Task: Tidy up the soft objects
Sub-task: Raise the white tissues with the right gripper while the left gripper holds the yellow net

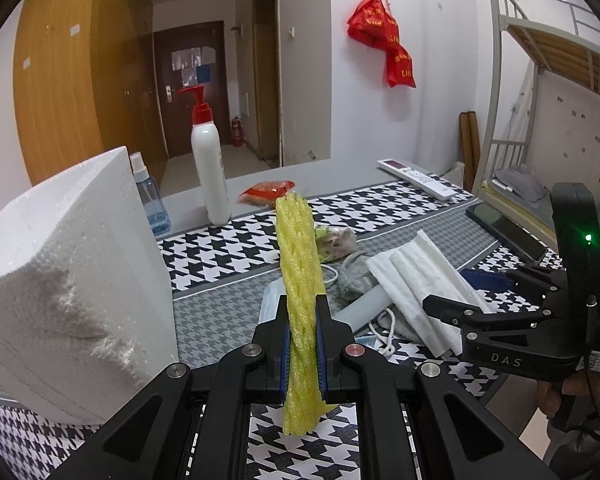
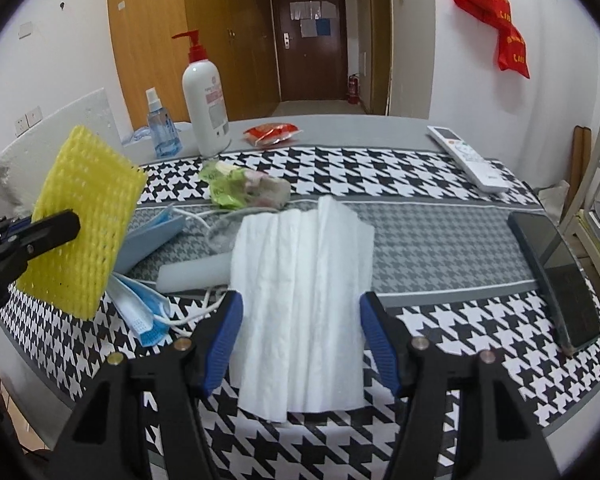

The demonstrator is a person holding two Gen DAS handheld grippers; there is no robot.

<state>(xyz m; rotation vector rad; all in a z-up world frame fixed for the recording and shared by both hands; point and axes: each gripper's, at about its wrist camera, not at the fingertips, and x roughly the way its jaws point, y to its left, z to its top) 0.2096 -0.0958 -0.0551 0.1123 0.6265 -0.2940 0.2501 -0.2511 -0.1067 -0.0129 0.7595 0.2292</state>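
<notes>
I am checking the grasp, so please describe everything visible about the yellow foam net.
The yellow foam net is a soft mesh sleeve of foam strands with small diamond openings, pressed flat. The left tool is shut on its lower part and holds it upright above the houndstooth cloth, apart from it. Its ends stick out above and below the fingers. Only the tool touches it.

On the tablecloth (image 2: 440, 208) we see the folded paper towel (image 2: 300, 300) at centre, the phone (image 2: 556, 280) at three o'clock, the remote control (image 2: 468, 158) at one, the pump bottle (image 2: 206, 108) at eleven, and face masks (image 2: 144, 312) at nine.
</notes>
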